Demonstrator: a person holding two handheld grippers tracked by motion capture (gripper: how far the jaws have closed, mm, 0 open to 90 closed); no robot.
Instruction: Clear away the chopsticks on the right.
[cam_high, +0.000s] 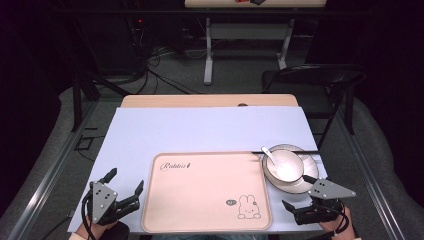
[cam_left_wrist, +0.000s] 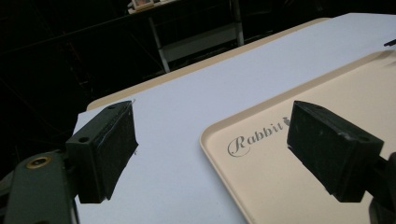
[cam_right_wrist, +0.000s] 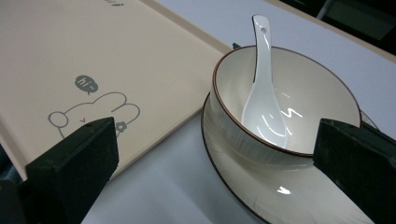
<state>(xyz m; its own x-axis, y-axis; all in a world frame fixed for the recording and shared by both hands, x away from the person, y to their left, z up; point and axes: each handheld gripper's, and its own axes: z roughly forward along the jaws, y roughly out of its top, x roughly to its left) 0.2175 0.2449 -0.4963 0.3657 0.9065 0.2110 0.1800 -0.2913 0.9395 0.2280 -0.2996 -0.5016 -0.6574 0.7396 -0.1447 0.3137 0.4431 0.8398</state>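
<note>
- Both idle near table's front edge: left gripper (cam_high: 121, 191) and right gripper (cam_high: 301, 195) gaping wide, gripping nothing.
- Likely opening step; next, probably closing on white ceramic bowl (cam_right_wrist: 285, 100) holding white spoon (cam_right_wrist: 264, 81), beside beige rabbit-print tray (cam_high: 206, 192).

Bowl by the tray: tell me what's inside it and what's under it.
Inside the bowl lies a white spoon, handle leaning on the rim. Under it sits a plate; the plate's middle is covered by the bowl.

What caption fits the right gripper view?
Open right gripper faces a bowl holding a spoon, stacked on a plate.
</note>
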